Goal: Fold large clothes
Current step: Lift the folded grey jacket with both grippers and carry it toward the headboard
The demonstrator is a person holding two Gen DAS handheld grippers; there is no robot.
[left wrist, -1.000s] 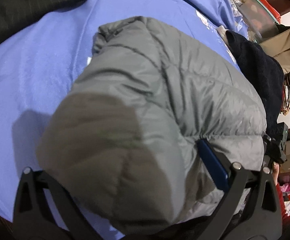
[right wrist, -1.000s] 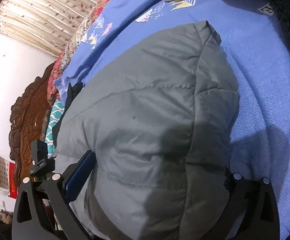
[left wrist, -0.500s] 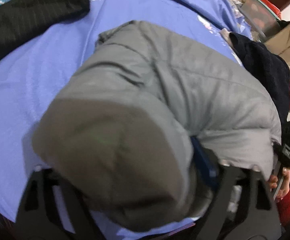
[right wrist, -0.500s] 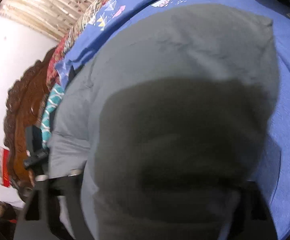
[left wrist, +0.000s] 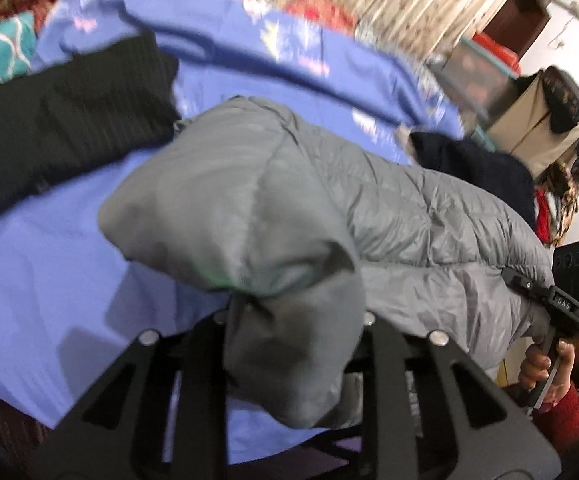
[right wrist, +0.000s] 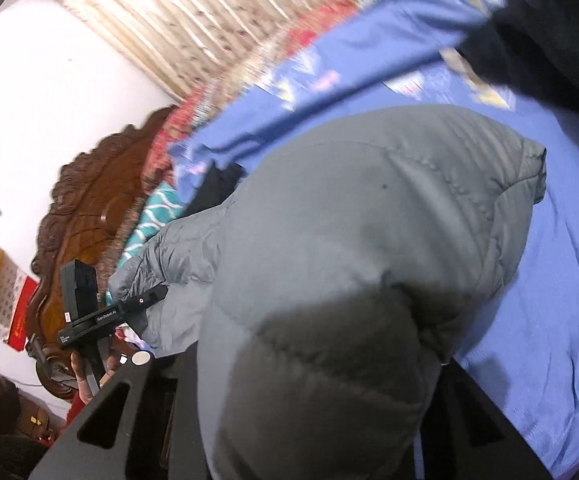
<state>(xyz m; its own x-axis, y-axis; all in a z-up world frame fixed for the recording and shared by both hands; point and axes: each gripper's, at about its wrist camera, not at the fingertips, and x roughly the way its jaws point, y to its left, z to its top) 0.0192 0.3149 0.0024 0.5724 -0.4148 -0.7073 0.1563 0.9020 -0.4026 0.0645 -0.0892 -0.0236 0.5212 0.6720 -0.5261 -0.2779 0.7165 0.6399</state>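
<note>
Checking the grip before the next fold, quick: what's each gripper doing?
Left gripper: shut on the grey puffer jacket.
Right gripper: shut on the same jacket; fingertips buried in fabric.

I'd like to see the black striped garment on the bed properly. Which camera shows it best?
The left wrist view: the black striped garment lies spread on the blue sheet. In the right wrist view only a sliver shows behind the grey puffer jacket.

Grey puffer jacket bunched between left gripper jaws
</note>
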